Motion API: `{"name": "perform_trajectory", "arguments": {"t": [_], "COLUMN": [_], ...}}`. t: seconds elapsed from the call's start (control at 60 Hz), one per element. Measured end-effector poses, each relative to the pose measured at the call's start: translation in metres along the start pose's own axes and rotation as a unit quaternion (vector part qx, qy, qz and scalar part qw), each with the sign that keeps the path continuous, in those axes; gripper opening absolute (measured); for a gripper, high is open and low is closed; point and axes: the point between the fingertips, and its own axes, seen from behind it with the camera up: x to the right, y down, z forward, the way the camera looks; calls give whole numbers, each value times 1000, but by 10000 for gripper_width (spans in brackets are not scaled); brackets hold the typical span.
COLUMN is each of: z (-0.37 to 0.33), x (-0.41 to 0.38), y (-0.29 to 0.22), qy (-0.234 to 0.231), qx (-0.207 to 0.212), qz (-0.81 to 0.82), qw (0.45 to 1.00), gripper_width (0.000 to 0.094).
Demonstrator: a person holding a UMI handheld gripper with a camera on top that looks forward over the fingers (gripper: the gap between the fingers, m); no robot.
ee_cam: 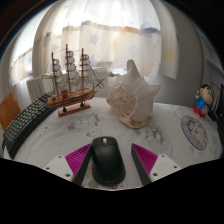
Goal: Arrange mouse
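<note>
Status of work: the black, smooth-shelled oval computer mouse (108,160) lies on the white desk (75,135) directly between the two fingers, at the near edge of the scene. Judged from its position, the task is either at the pick-up or at the set-down stage; which of the two cannot be settled from this single view. No marked target spot for the mouse is visible, so the remaining work cannot be specified beyond final placement and withdrawal of the gripper (108,163).

Fingers: they stand apart, one on each side of the mouse, with their magenta pads (78,157) facing inward. The left pad lies just beside the mouse's flank and the right pad appears to have a narrow gap. Firm pressure from both sides cannot be confirmed; the mouse seems to rest on the desk under its own weight.

Condition of the mouse: matt-to-satin black plastic, rounded back, a faint central line suggesting the wheel or button split at its far end. It points away from the gripper, roughly in line with the fingers. No cable is visible. No damage is noted.

Surroundings: a wooden model sailing ship (74,78) stands far left, a dark keyboard (24,122) lies at the left, a large pale conch shell (132,96) sits in the middle distance, a small red-and-blue figurine (203,101) stands far right, and a round patterned disc (194,132) lies near right. All are well apart from the mouse.
</note>
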Motion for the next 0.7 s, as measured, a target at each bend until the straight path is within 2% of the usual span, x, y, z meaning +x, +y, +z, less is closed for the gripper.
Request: {"name": "perform_trajectory", "arguments": {"t": [0.05, 0.083, 0.117, 0.15, 0.183, 0.233, 0.35, 0.45, 0.533, 0.6, 0.7], "z": [1, 1, 2, 2, 1, -1, -19, -55, -86, -102, -102], "x": [-5, -11, -10, -10, -8, -4, 4, 30, 65, 111, 194], "y": [1, 1, 2, 1, -1, -7, -31, -73, -117, -147, -169], "qy": [-11, -24, -23, -21, -14, -7, -22, -32, -36, -20, 13], "qx": [-3, -5, -7, -9, -9, -3, -7, 1, 28, 53, 68], "qz": [3, 7, 5, -5, -13, -16, 13, 48, 65, 66, 78], "qw": [1000, 1000, 1000, 1000, 1000, 1000, 1000, 998, 997, 996, 995], "gripper_width": [706, 541, 540, 479, 460, 440, 415, 415, 414, 414, 414]}}
